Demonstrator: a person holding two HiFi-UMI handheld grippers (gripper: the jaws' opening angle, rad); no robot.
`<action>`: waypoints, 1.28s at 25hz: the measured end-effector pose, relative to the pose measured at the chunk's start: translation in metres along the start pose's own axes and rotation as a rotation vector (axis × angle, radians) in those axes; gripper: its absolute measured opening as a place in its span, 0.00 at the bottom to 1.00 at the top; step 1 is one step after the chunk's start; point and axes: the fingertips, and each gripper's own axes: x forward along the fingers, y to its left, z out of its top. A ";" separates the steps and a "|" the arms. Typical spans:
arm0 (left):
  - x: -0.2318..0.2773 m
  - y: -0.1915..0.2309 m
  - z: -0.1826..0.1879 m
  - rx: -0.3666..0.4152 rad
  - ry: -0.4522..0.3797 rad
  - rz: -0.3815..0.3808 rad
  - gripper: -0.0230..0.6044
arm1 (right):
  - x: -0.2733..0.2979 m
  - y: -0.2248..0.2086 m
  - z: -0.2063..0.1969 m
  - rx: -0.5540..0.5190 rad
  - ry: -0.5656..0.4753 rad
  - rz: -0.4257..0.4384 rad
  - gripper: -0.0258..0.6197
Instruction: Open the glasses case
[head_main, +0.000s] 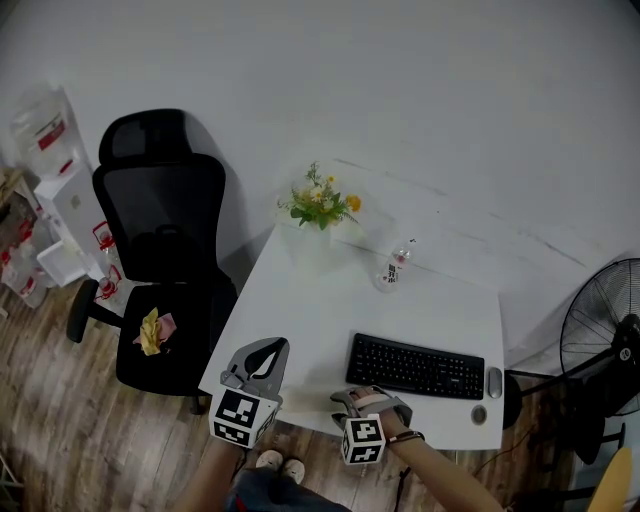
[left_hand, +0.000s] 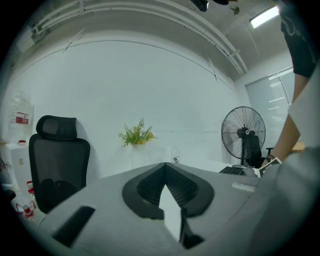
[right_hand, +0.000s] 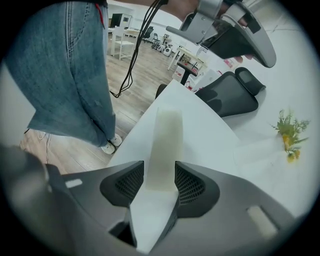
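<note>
We had the case (right_hand: 165, 135) pinched at its near end between the jaws of the right gripper (right_hand: 159, 172), low over the front part of the desk (right_hand: 210, 145). The case was pale and long. Its long axis ran straight out from these jaws, roughly along the front edge of the desk, and its far end pointed toward the side of the left gripper (left_hand: 165, 165). That gripper hung higher up, well apart from the case, with its jaws pressed together and nothing between them. We judged it the one to take the free end, after spreading its jaws. Where the seam of the lid lay, we could not tell.
</note>
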 end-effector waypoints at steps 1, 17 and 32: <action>0.001 0.000 0.000 0.001 0.001 -0.002 0.05 | 0.001 0.000 -0.001 -0.002 0.007 -0.007 0.36; 0.004 0.004 0.000 -0.005 -0.001 -0.003 0.05 | -0.009 -0.012 -0.002 0.041 -0.020 -0.011 0.16; 0.006 0.011 -0.002 -0.003 0.009 0.007 0.05 | -0.001 -0.077 -0.010 0.095 -0.025 -0.077 0.07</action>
